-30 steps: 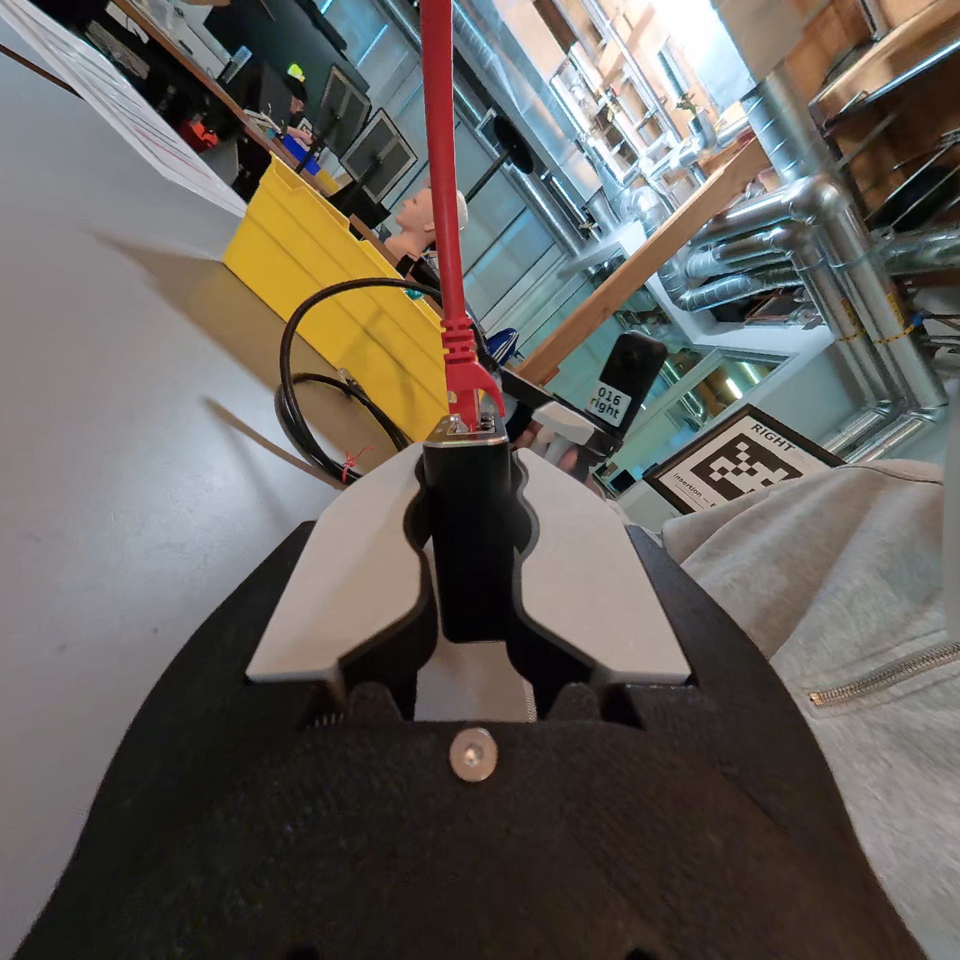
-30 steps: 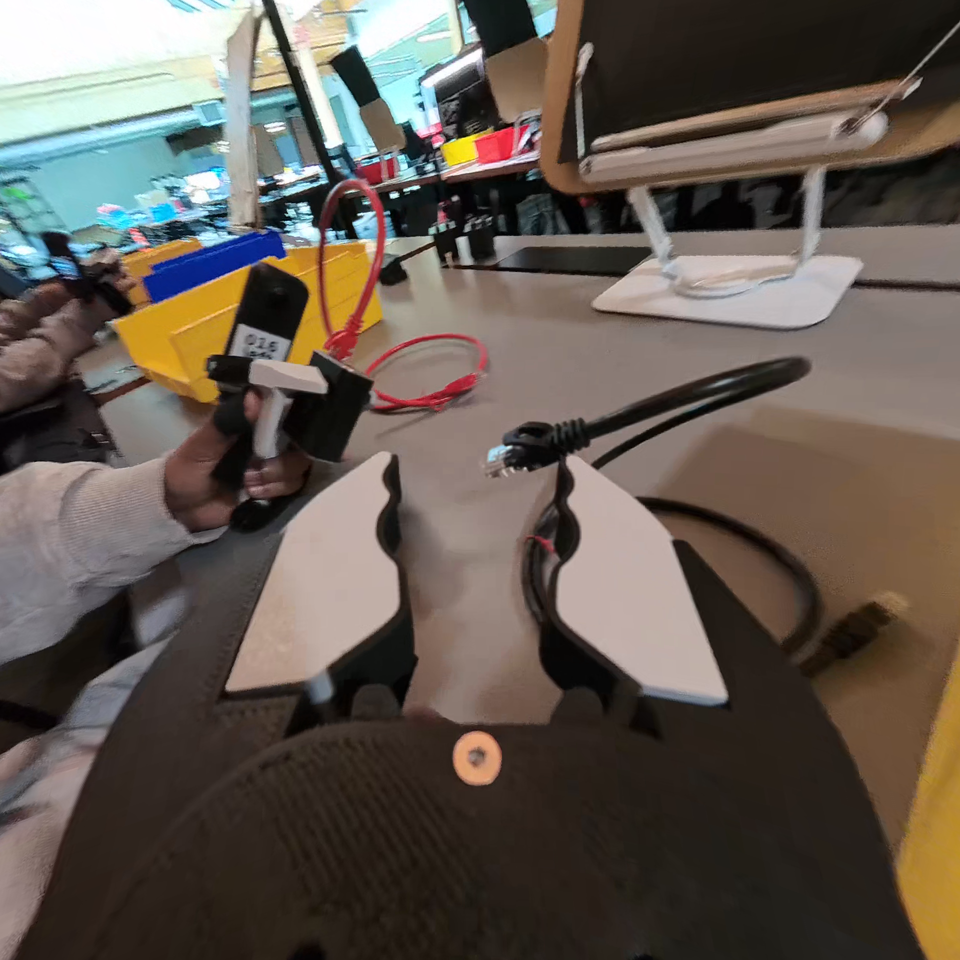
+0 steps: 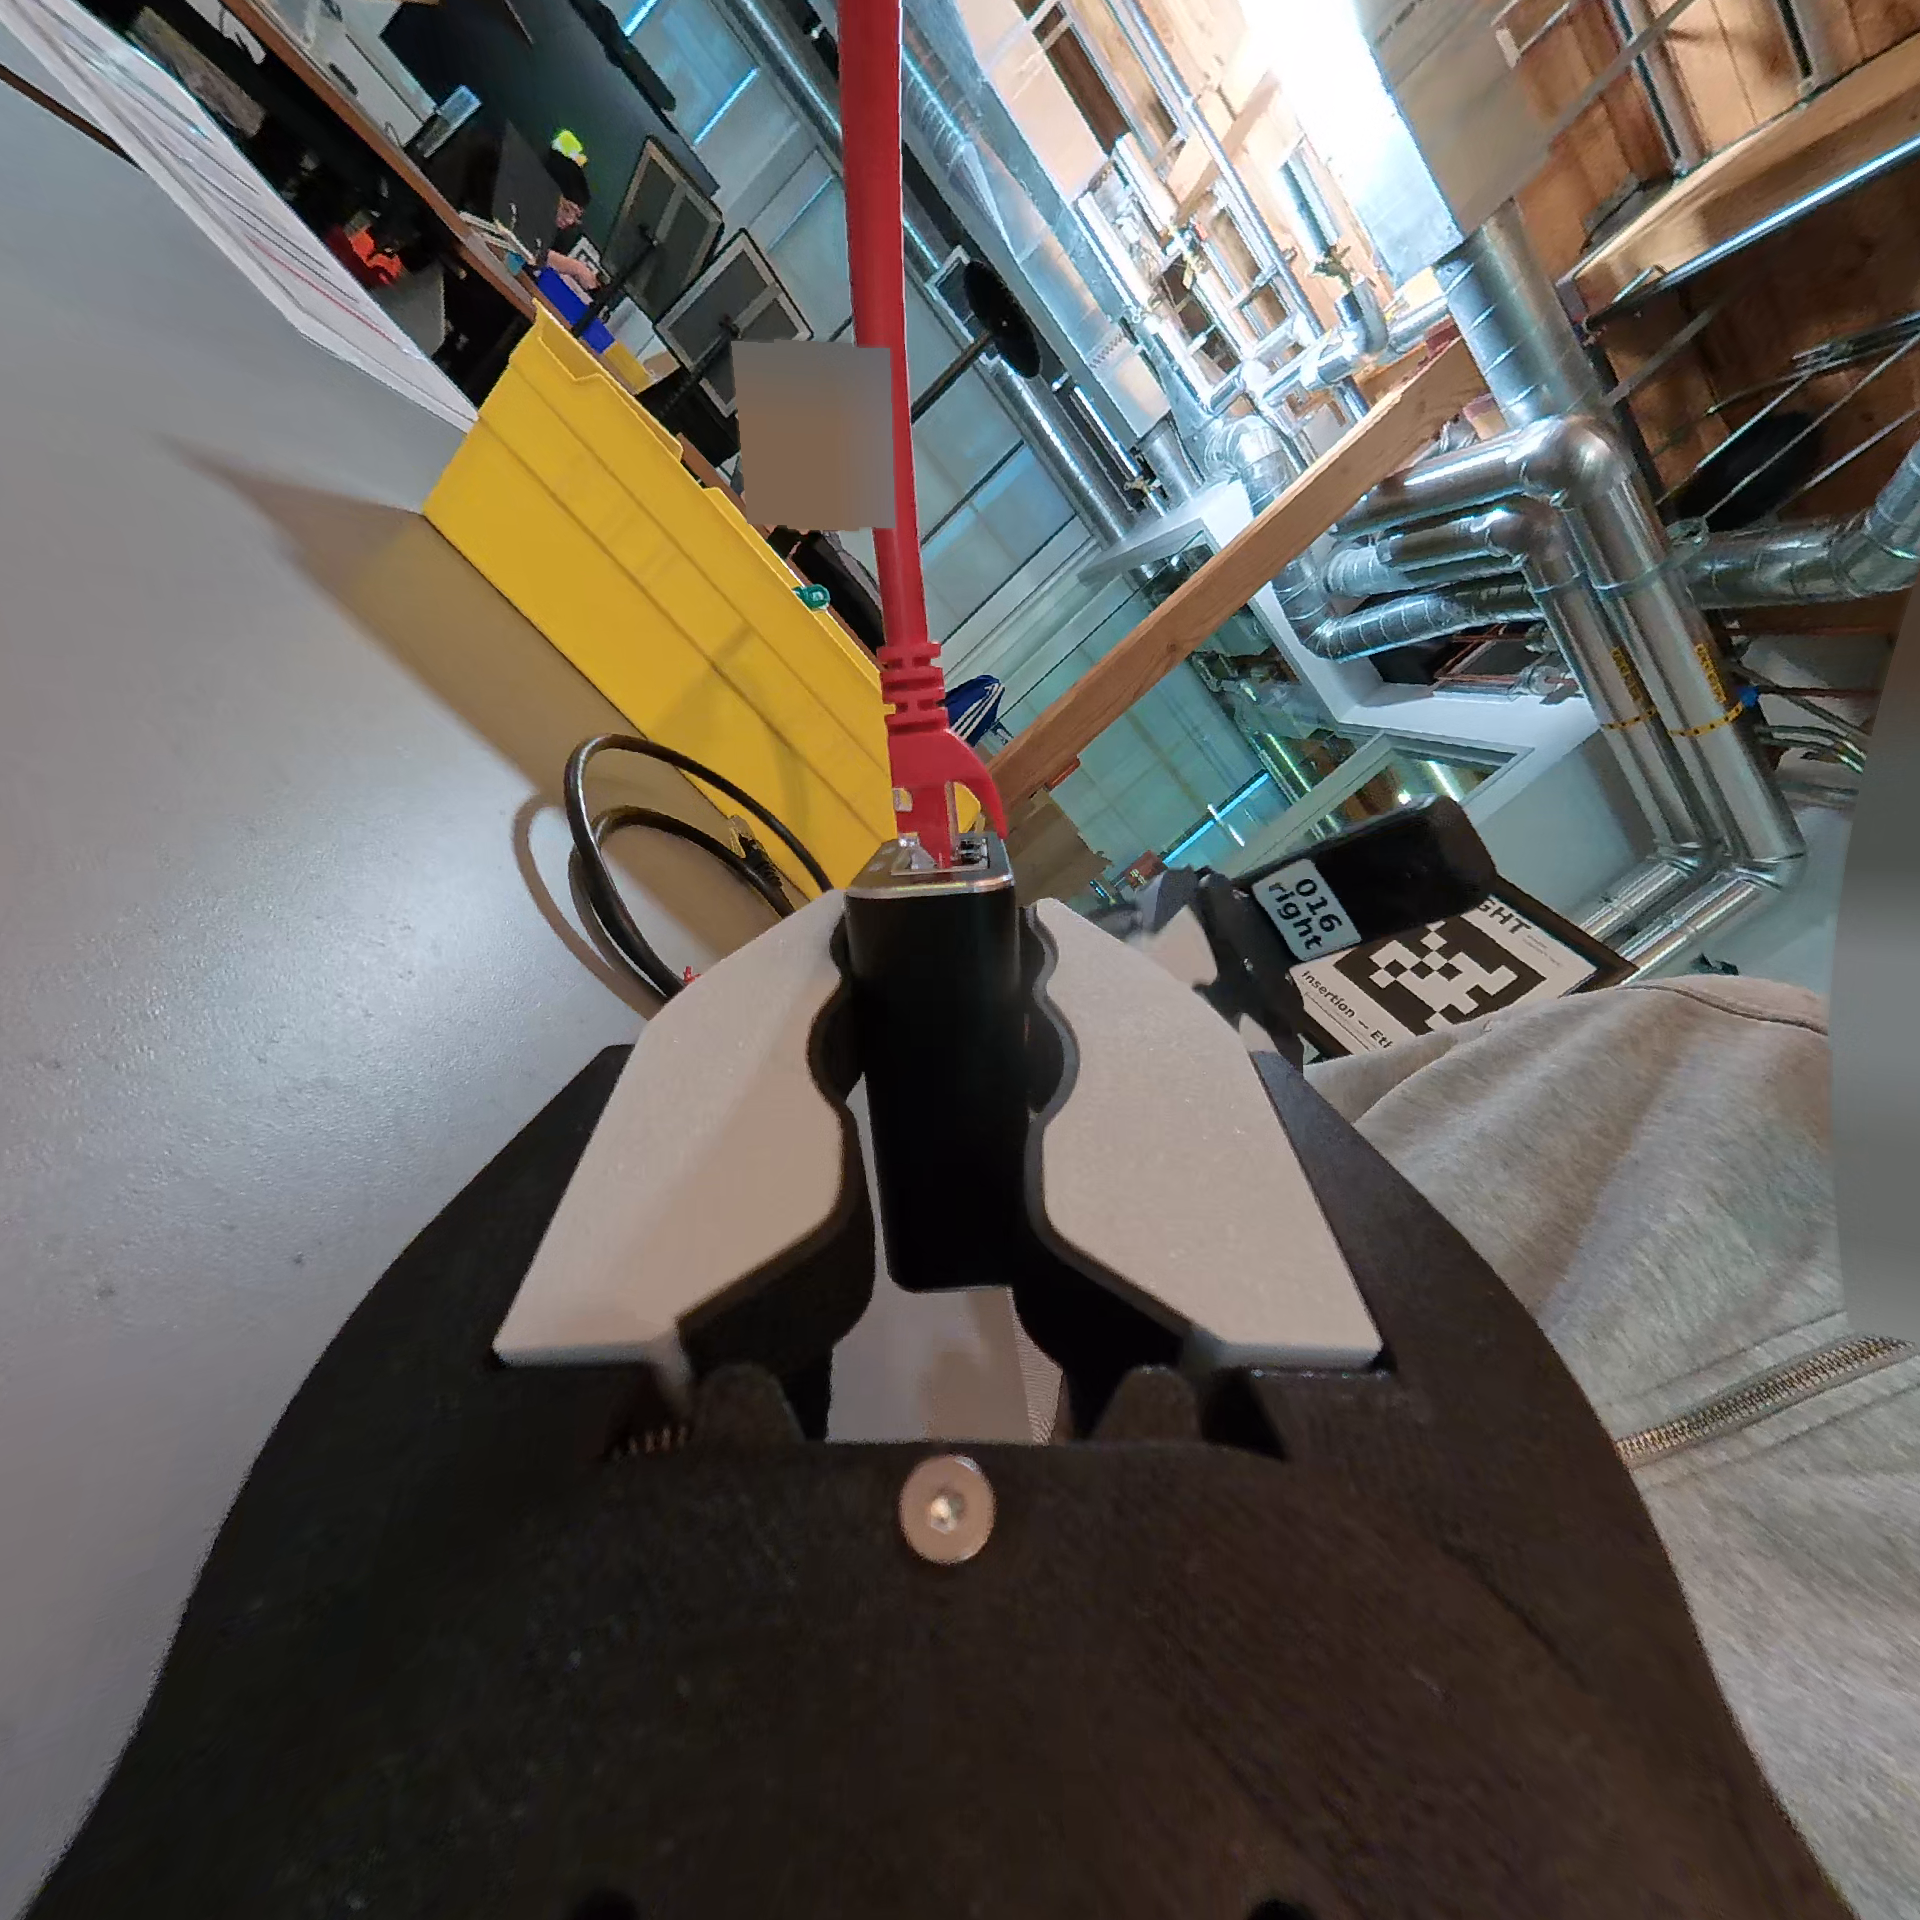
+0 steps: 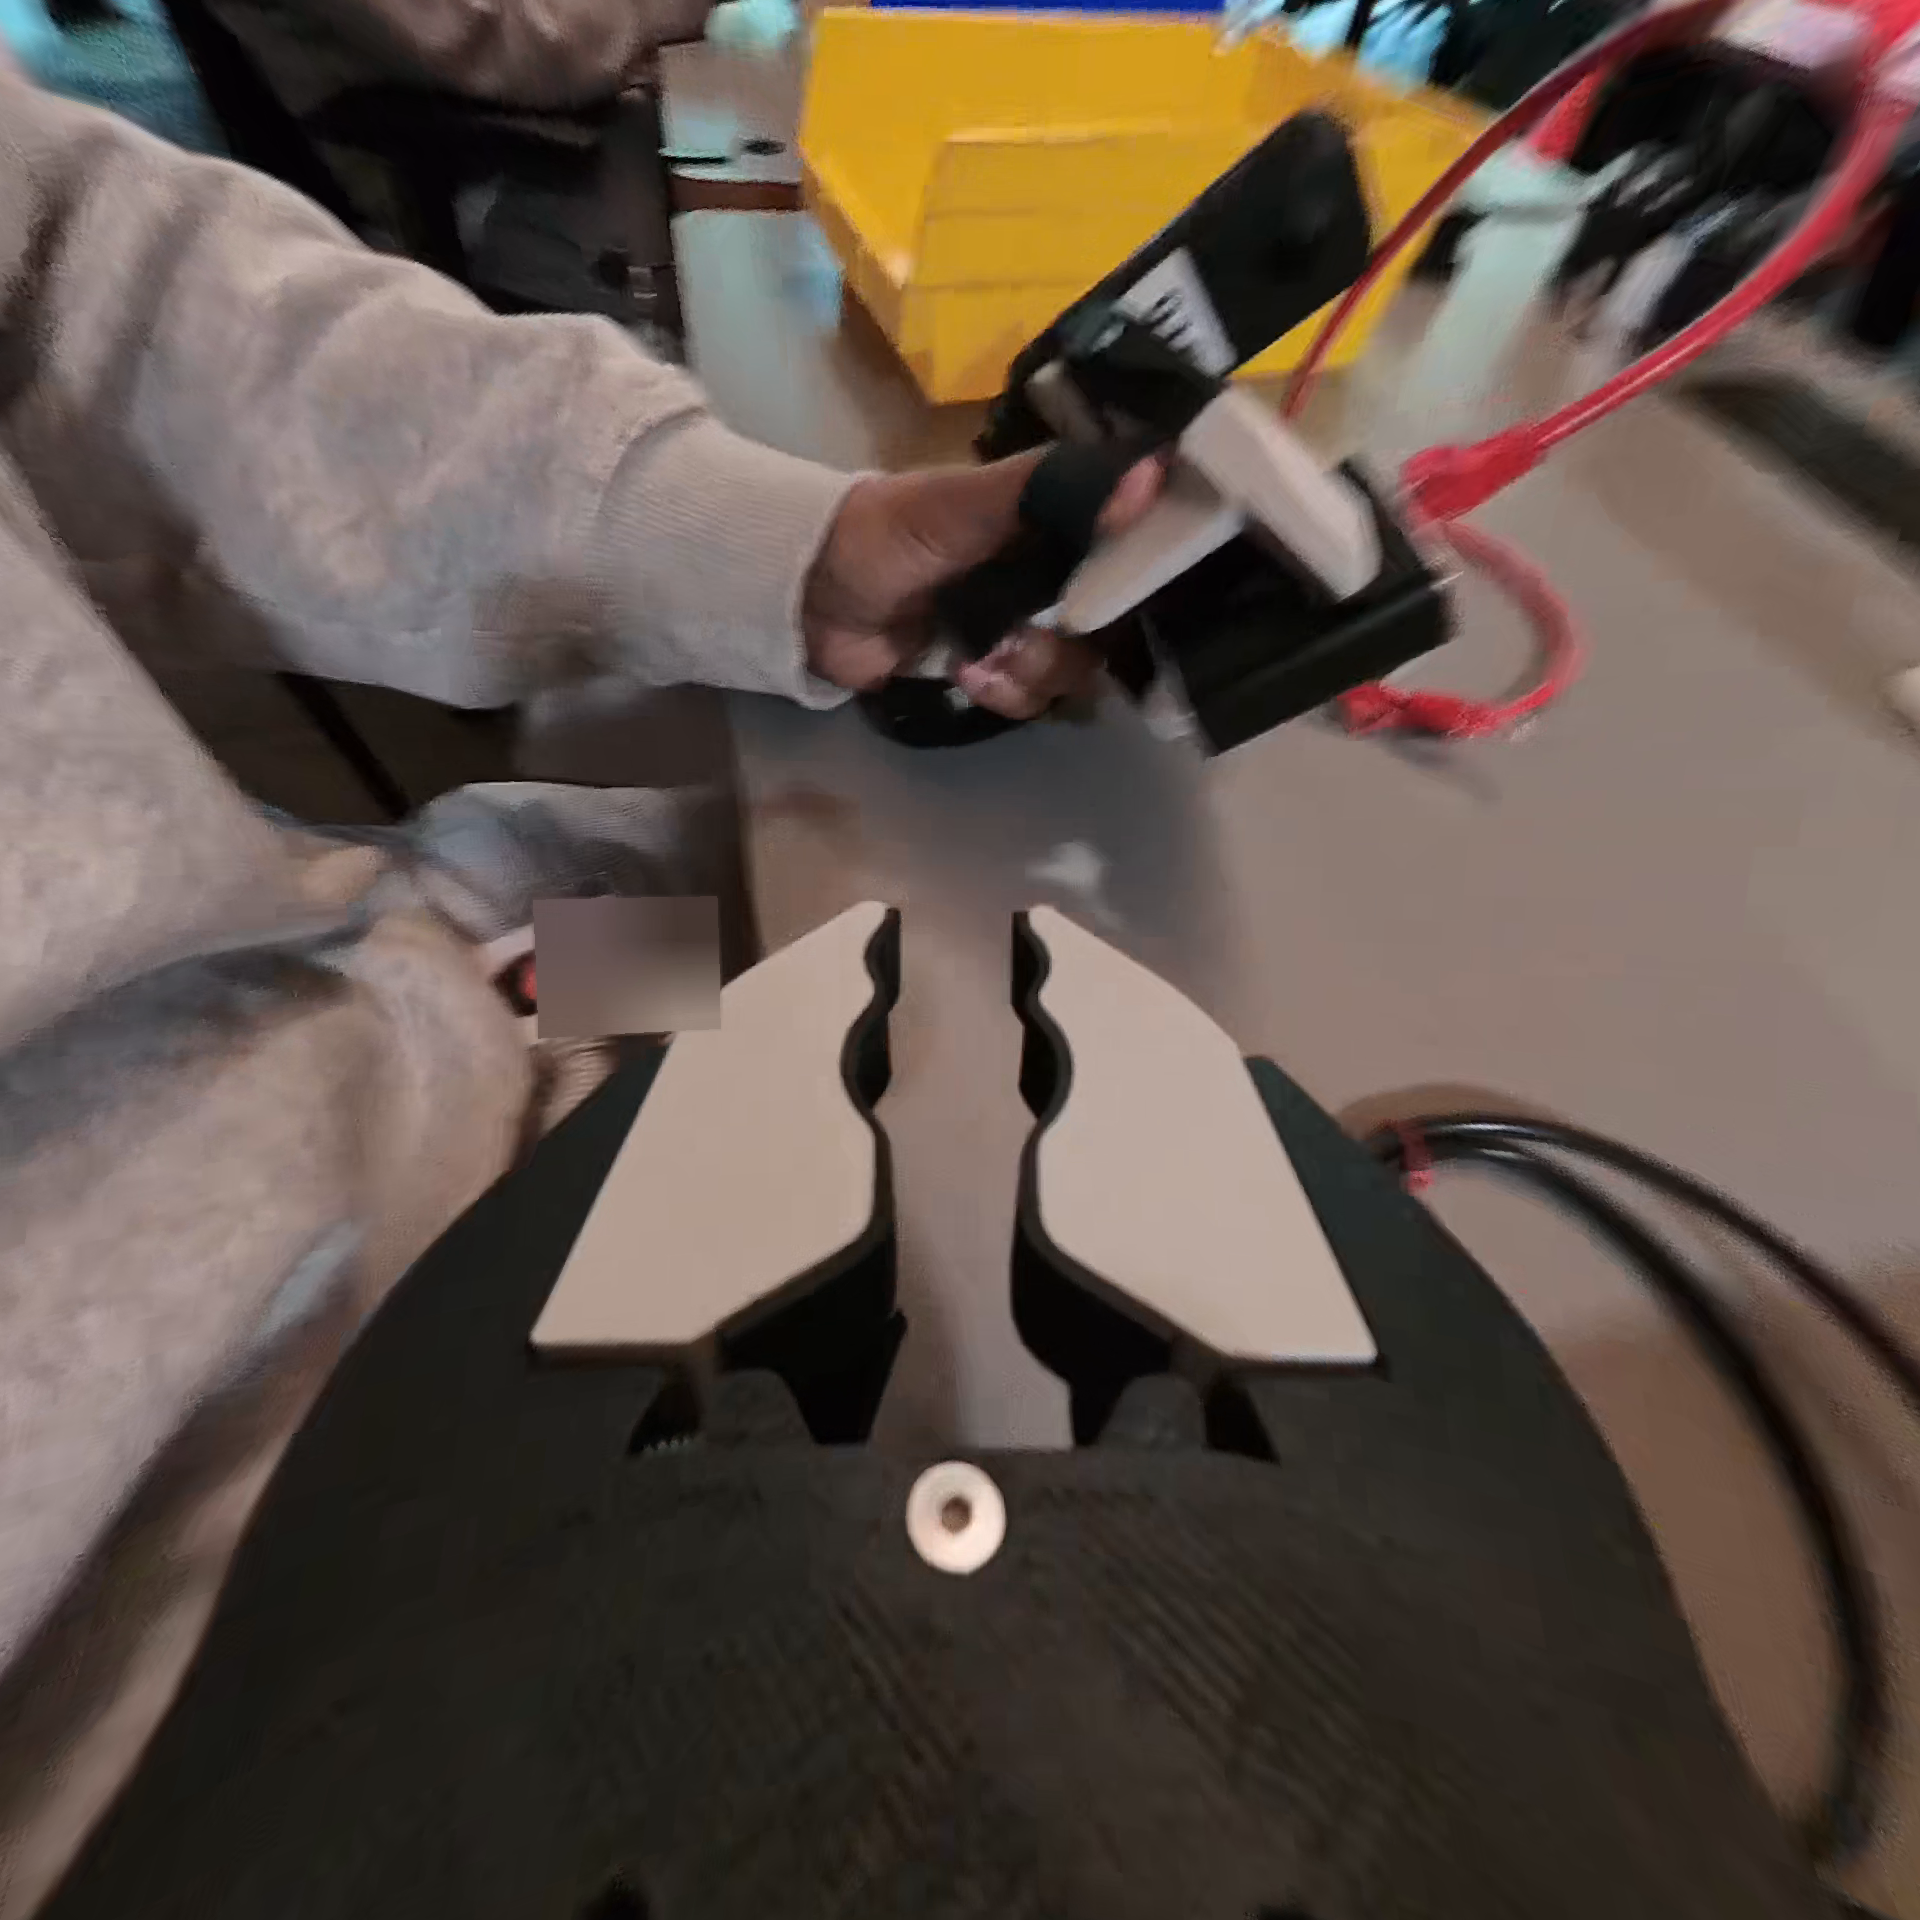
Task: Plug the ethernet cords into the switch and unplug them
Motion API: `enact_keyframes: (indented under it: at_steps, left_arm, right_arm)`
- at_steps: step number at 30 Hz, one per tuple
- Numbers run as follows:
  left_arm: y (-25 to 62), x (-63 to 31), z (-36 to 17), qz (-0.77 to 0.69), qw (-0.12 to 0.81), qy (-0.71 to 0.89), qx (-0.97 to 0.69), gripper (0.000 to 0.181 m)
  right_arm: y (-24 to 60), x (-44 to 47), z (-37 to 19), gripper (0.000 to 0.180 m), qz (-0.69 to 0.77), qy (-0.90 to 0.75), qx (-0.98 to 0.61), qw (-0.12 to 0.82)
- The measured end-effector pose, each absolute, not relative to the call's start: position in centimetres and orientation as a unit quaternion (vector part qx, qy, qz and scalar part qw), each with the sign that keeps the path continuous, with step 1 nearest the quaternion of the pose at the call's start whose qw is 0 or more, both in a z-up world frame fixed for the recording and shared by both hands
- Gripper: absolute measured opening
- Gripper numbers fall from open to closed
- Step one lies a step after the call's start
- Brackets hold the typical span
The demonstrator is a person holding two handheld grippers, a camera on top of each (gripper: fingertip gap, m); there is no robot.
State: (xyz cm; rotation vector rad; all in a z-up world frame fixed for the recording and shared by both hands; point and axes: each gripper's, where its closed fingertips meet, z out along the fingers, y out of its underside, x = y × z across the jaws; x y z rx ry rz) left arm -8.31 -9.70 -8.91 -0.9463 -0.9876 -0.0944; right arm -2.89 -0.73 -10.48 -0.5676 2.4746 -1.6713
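Black box-shaped switch (image 3: 930, 1081) stays clamped in my left gripper (image 3: 935, 935), red ethernet cord (image 3: 914, 707) plugged at its far end; my right gripper (image 4: 954, 925), parted and empty, points left of it.

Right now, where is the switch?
In the left wrist view the black switch sits centre frame, clamped between the left gripper fingers, red ethernet cord plugged into its far end. The right wrist view shows it held above the table.

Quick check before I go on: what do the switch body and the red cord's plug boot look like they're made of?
Switch: looks like black metal or hard plastic with a satin sheen; its port end shows a bright metallic rim. Hard to say which.
Red cord: its boot looks like moulded rubbery plastic, matte, with ribbed strain-relief rings. It sits plugged in while the left gripper clamps the switch.
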Motion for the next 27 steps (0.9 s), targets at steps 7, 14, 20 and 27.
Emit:
enact_keyframes:
  at_steps: [7,14,20,27]
  left_arm:
    - [-9.6,-8.3,-9.0,-0.049,0.774,-0.456,-0.436,0.027]
    - [-9.6,-8.4,-9.0,-0.051,0.773,-0.457,-0.437,0.027]
    - [-9.6,-8.4,-9.0,-0.054,0.774,-0.457,-0.436,0.027]
    - [-9.6,-8.4,-9.0,-0.056,0.775,-0.456,-0.433,0.027]
  right_arm:
    - [1.9,-13.4,-8.6,0.052,-0.523,0.835,-0.033,-0.170]
    - [4.9,-16.0,-14.9,0.066,-0.359,0.924,0.100,-0.087]
    - [6.6,-16.5,-18.4,0.077,-0.253,0.954,0.108,-0.118]
    - [5.6,-13.9,-18.9,0.077,-0.256,0.961,0.091,-0.057]
